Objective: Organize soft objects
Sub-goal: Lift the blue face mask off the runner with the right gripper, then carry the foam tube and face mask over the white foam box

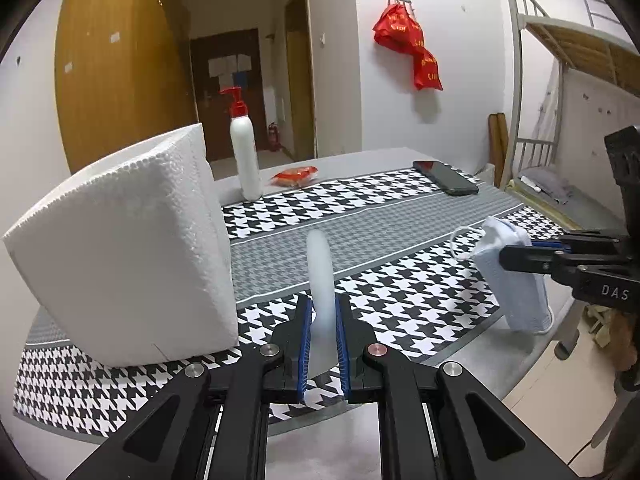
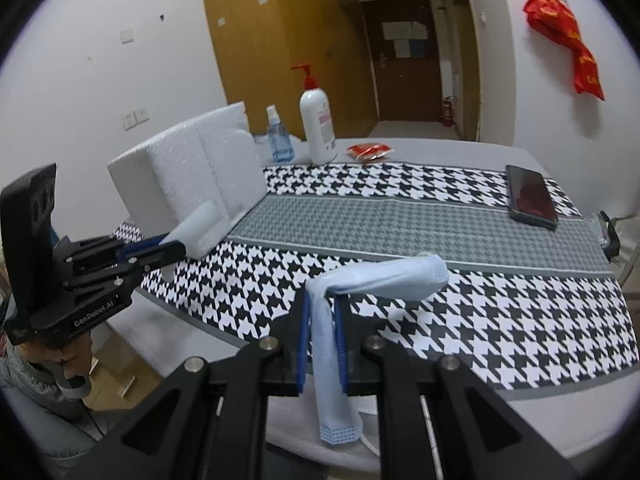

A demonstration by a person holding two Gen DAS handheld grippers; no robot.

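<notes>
Right tool (image 2: 322,344) clamped on face mask (image 2: 384,278), long axis level; left tool (image 1: 322,344) on pale strip (image 1: 320,276), upright beside foam box (image 1: 120,248).

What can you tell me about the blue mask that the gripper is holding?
The face mask is pale blue, soft, pleated fabric with a thin white ear loop. It is folded lengthwise and pinched between the blue pads of the right gripper. One end flops forward over the houndstooth cloth; the other hangs down below the jaws. It looks lifted, touching only the gripper.
</notes>
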